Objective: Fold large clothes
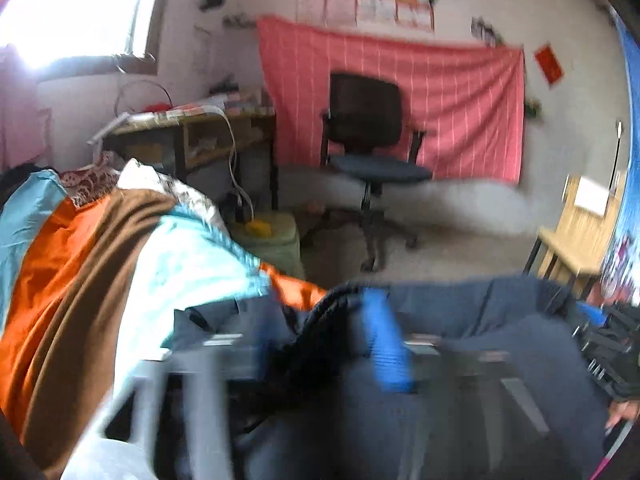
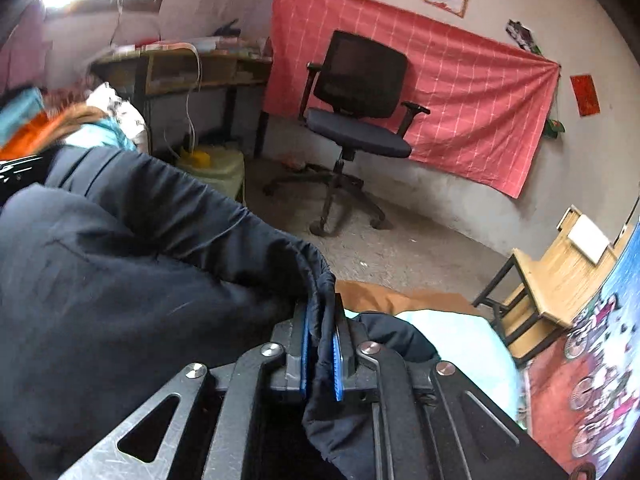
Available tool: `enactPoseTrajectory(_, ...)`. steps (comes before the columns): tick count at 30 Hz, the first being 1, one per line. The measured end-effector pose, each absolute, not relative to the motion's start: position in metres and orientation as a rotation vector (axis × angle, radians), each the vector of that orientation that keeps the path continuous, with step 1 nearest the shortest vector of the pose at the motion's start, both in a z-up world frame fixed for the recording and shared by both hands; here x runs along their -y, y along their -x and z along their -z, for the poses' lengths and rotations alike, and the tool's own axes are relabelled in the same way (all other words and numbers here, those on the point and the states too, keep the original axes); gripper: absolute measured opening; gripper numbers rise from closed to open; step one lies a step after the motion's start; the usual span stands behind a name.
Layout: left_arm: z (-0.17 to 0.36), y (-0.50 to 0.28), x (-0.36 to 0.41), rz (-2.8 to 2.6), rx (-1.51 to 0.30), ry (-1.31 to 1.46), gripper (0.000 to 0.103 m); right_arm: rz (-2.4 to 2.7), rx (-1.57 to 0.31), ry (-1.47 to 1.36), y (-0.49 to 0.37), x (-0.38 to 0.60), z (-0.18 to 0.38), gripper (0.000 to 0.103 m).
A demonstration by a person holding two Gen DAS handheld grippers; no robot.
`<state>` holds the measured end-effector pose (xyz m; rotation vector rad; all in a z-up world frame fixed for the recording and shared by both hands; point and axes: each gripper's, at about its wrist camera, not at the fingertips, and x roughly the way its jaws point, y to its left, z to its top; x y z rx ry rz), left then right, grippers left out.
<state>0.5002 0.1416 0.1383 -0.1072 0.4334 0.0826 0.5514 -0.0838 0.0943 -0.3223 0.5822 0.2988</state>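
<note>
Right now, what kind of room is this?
Probably a lived-in bedroom or study at home: an office chair, a cluttered desk by the window, and bedding piled beside the dark garment.

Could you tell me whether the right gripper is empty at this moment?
No, the right gripper has its blue pads clamped on a fold of the dark navy garment.

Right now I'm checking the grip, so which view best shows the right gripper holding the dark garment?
The right wrist view: the right gripper is sharp, its blue pads pinching the dark garment hem. The left wrist view shows only its dark body at the right edge, with the garment blurred.
</note>
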Motion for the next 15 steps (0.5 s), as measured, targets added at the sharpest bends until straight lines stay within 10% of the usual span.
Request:
enactPoseTrajectory(4, -0.162, -0.468, -0.142, -0.032, -0.353, 0.133, 0.072, -0.258, -0.455, 0.231, -0.528, 0.105, -0.114, 0.078)
enactPoseTrajectory(15, -0.104, -0.450, -0.095, 0.116, -0.543, -0.044, 0.079, -0.529, -0.578, 0.035, -0.486, 0.115, -0.103, 0.102)
